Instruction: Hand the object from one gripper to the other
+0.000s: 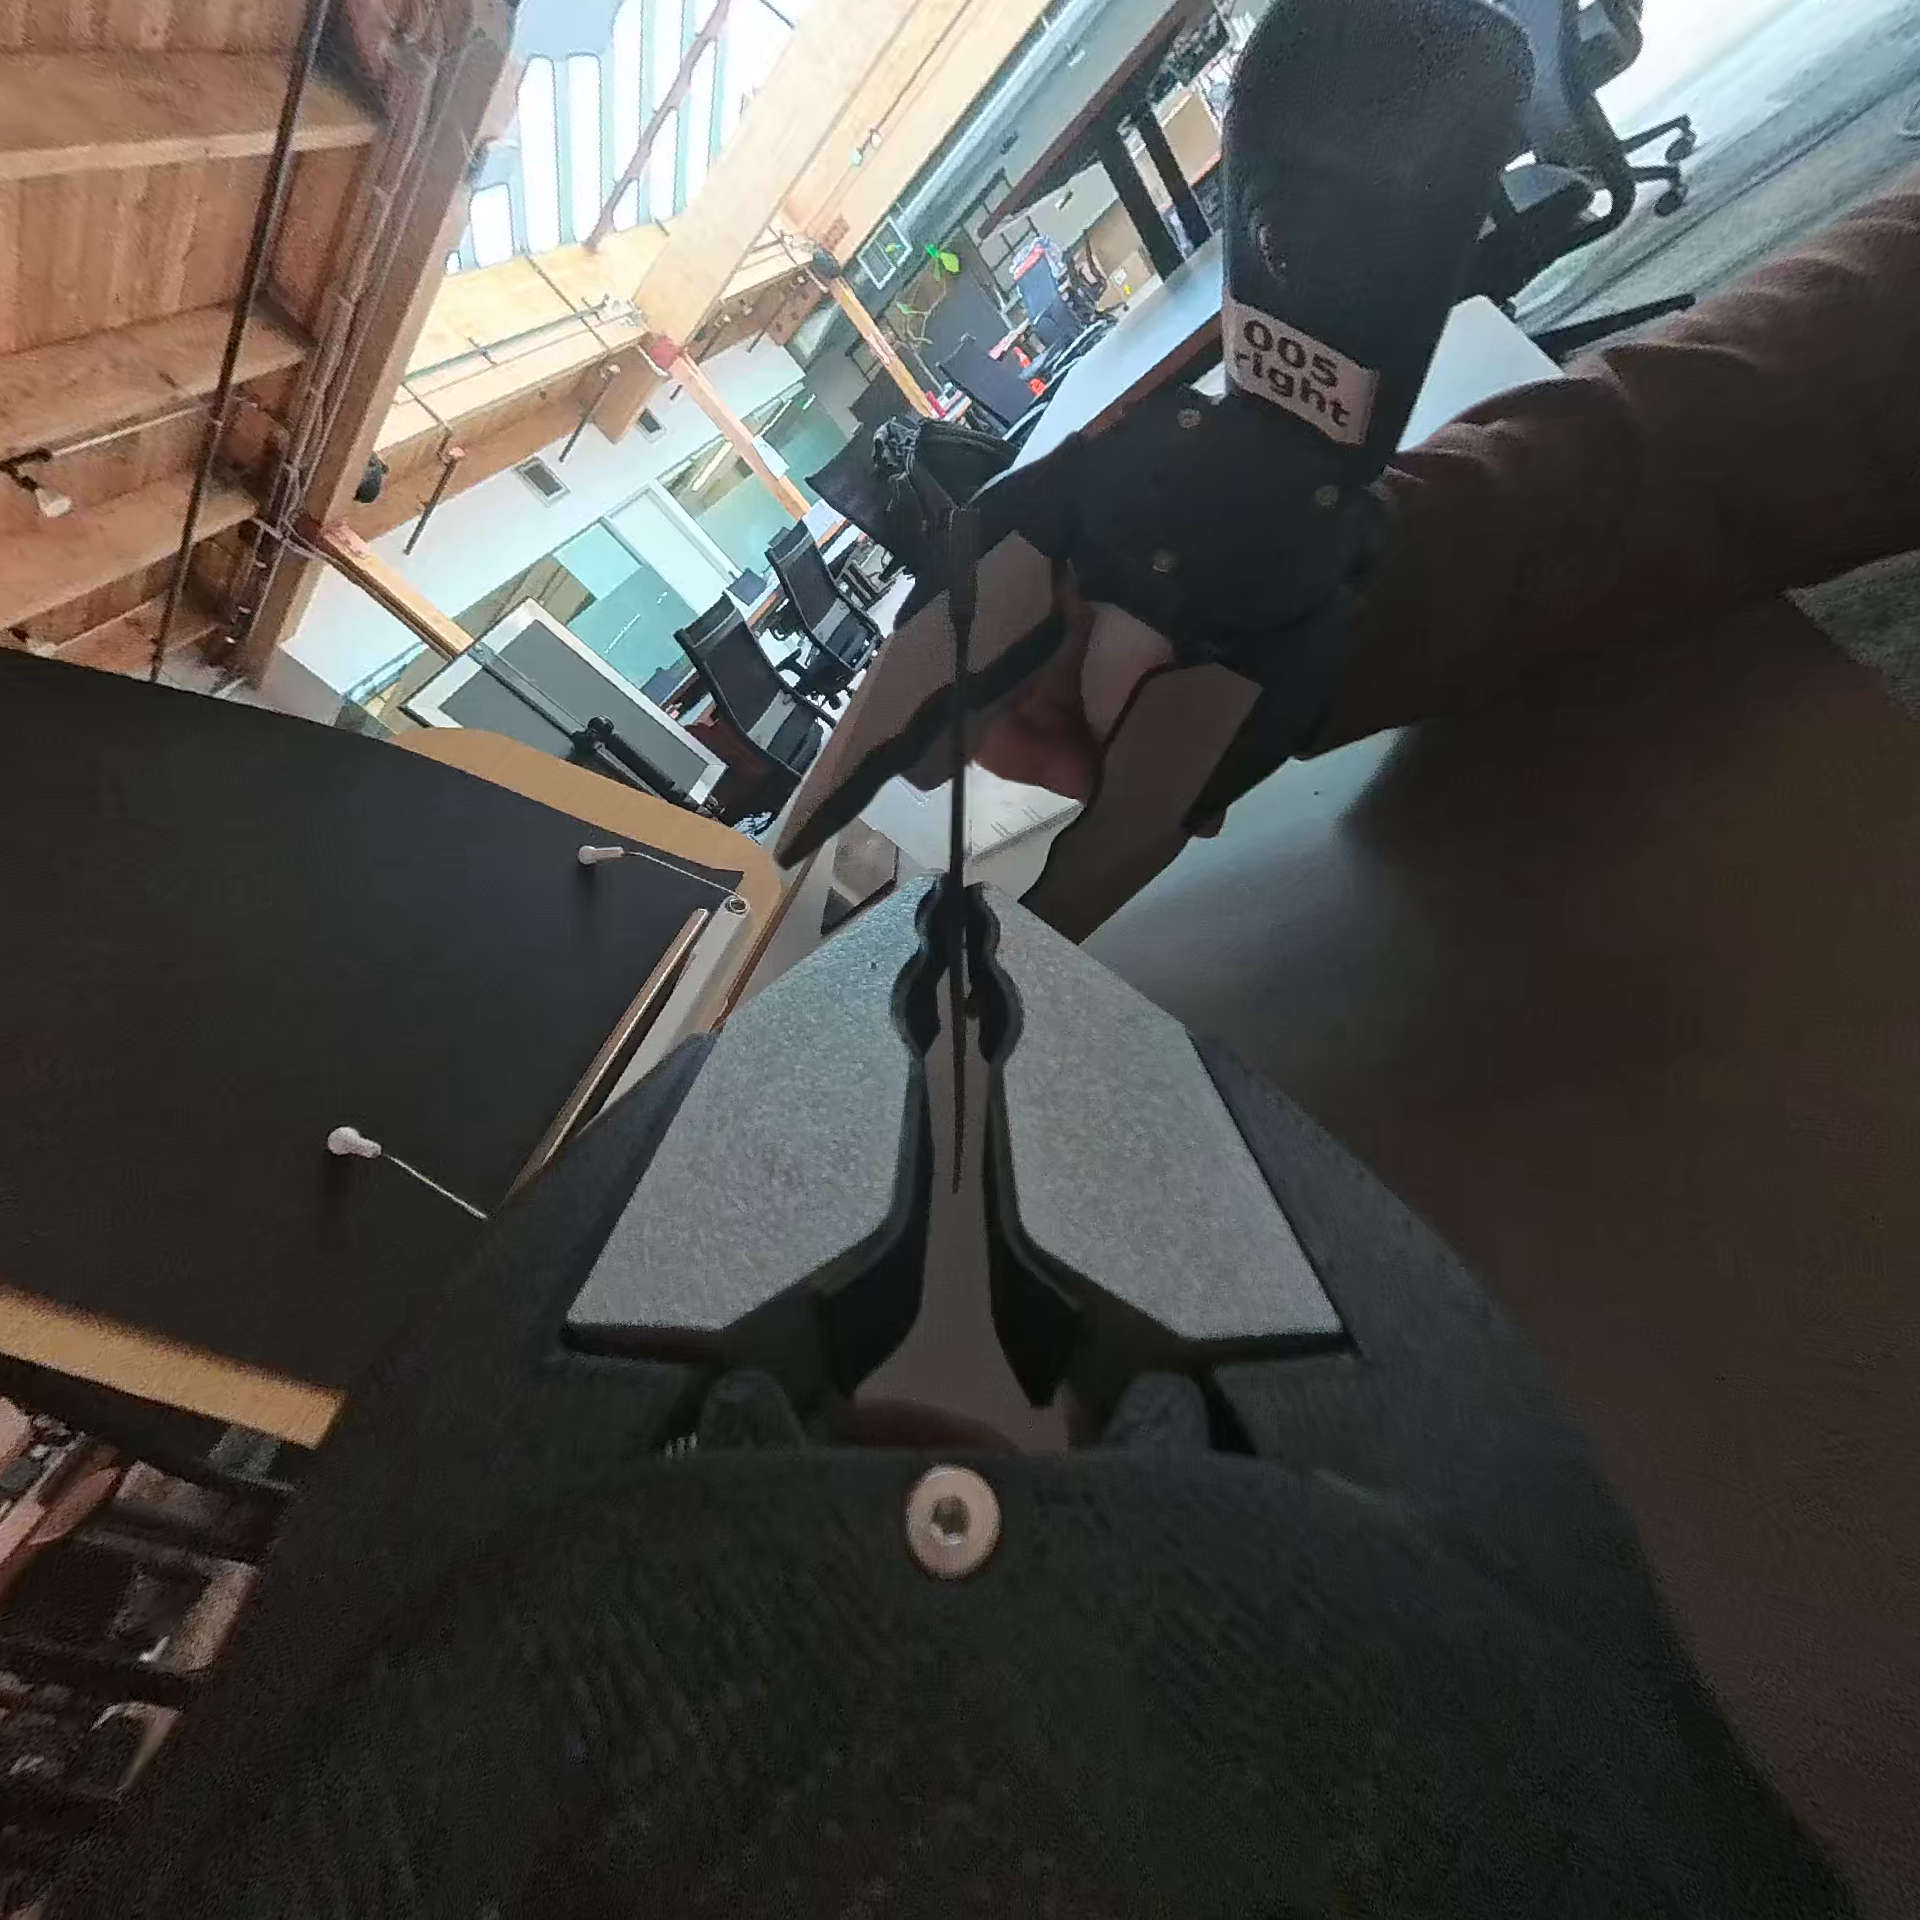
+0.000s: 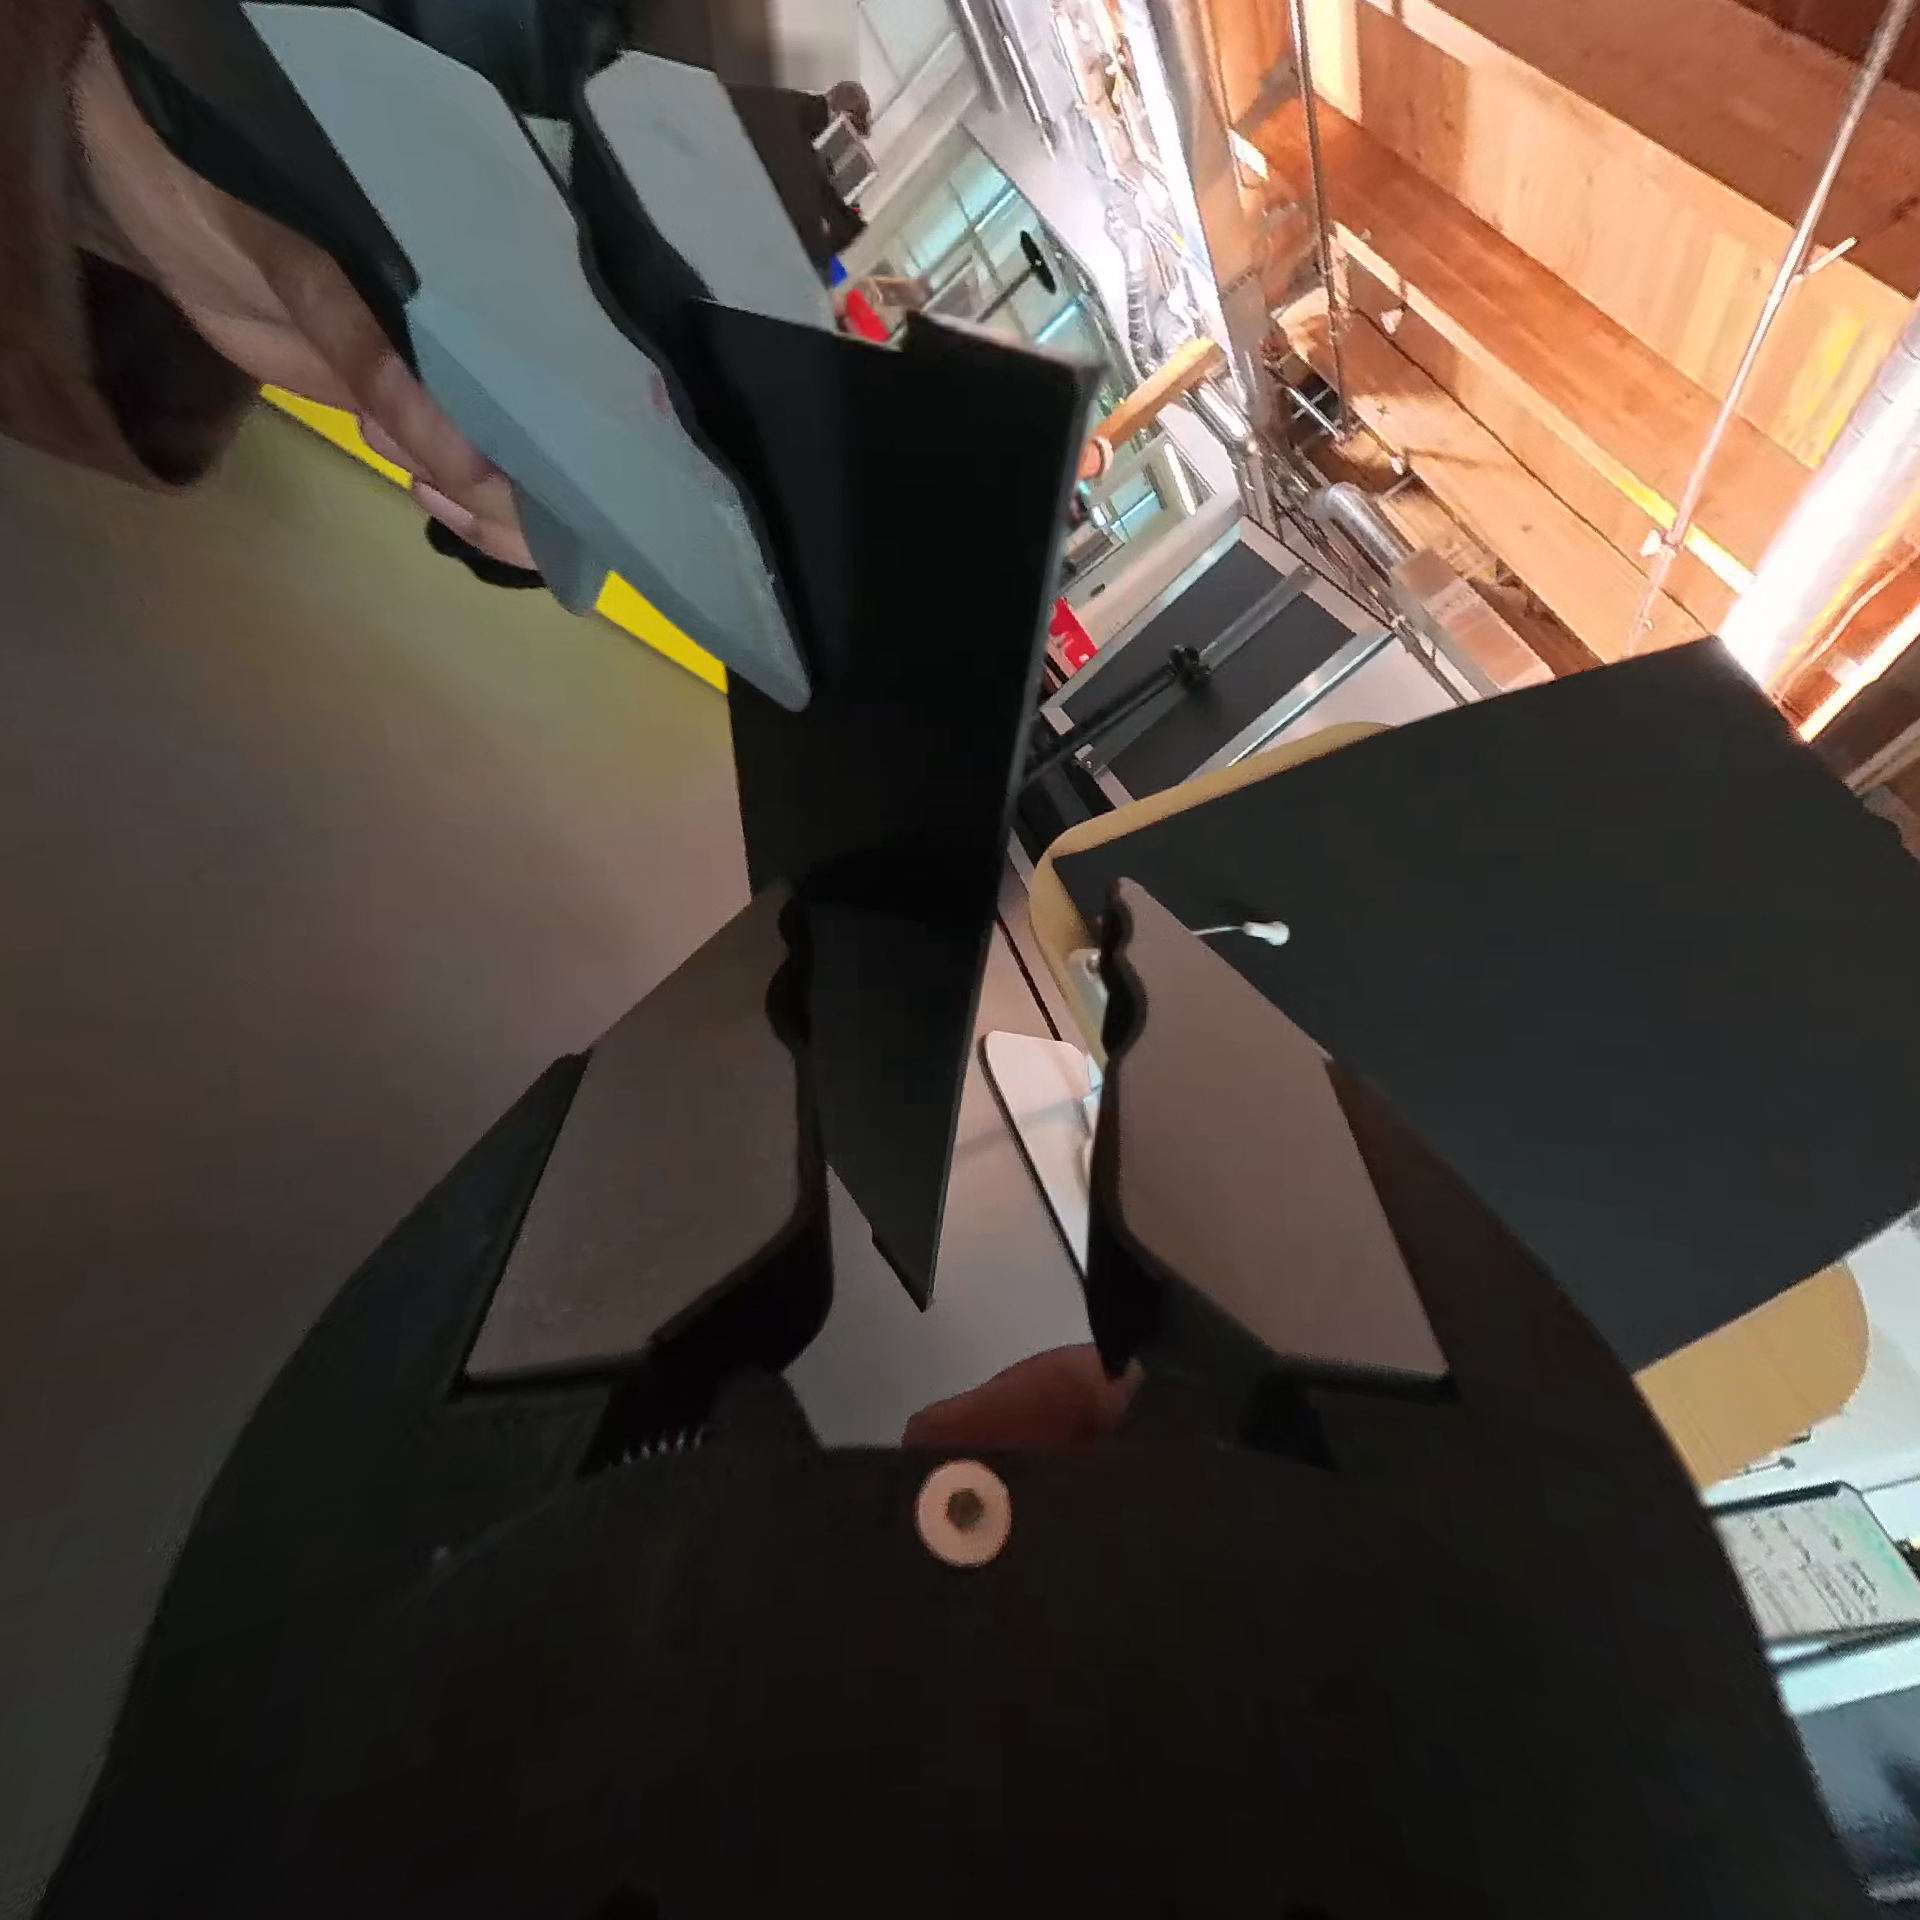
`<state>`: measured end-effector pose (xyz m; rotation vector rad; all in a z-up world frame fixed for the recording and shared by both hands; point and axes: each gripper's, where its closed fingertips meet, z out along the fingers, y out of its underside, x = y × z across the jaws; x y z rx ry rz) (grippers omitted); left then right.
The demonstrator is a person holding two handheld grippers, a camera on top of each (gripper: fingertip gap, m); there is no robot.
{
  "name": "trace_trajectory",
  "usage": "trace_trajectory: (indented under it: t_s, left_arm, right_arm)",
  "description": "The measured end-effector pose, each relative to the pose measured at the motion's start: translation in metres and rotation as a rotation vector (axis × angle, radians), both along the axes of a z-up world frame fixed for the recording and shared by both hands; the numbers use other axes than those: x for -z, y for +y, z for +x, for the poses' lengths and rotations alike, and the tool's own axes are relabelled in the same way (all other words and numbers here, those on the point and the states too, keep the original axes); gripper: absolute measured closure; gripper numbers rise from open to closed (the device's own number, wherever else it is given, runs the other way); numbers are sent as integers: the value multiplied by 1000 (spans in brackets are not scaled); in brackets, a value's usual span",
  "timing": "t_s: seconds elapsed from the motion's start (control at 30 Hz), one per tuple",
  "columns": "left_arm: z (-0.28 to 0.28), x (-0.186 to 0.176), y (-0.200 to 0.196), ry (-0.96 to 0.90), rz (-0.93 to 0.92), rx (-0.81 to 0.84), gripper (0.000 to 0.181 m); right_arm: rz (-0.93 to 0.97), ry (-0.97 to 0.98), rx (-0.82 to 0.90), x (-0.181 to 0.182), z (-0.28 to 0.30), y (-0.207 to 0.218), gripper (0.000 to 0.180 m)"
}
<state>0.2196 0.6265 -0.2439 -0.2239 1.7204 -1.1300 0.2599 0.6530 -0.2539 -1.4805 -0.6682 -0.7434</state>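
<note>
Left gripper [image 1: 958, 935] clamped the thin black sheet [image 2: 904, 665] edge-on, presenting it between the right gripper's [image 2: 951, 935] spread fingers.

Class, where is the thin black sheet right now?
The thin black sheet is clamped edge-on between the fingers of the left tool. In the right wrist view it reaches into the gap of the open right tool.

Under your grippers: plain grey-brown surface [image 2: 312, 883], table or floor unclear. One yellow strip [image 2: 665, 639] runs across it, farther off.
</note>
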Motion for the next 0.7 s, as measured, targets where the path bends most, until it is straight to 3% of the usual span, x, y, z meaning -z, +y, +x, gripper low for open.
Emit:
trace_trajectory:
  t_s: [0.03,0.17,0.27,0.33,0.4,0.47,0.6,0.7]
  left_arm:
    - [0,1,0,-6,12,3,181]
    - [0,3,-1,-19,36,2,180]
    - [5,0,4,-41,26,-45,175]
    - [16,-14,21,-90,-56,-174,167]
    - [22,-27,42,-121,-151,-287,160]
    - [21,-33,50,-117,-242,-287,149]
    - [30,-27,64,-62,-298,-344,156]
    - [37,-19,71,-17,-294,-401,158]
  right_arm:
    - [-6,-16,-11,2,-3,0,130]
    - [-19,-56,-35,7,-9,0,134]
    - [-59,-62,36,5,1,2,178]
    - [-77,-25,92,0,8,4,180]
    - [74,-87,199,-24,22,-1,180]
    - [181,-94,304,-46,36,-13,180]
    - [367,-89,448,-115,47,-49,180]
    - [395,-100,519,-163,56,-79,180]
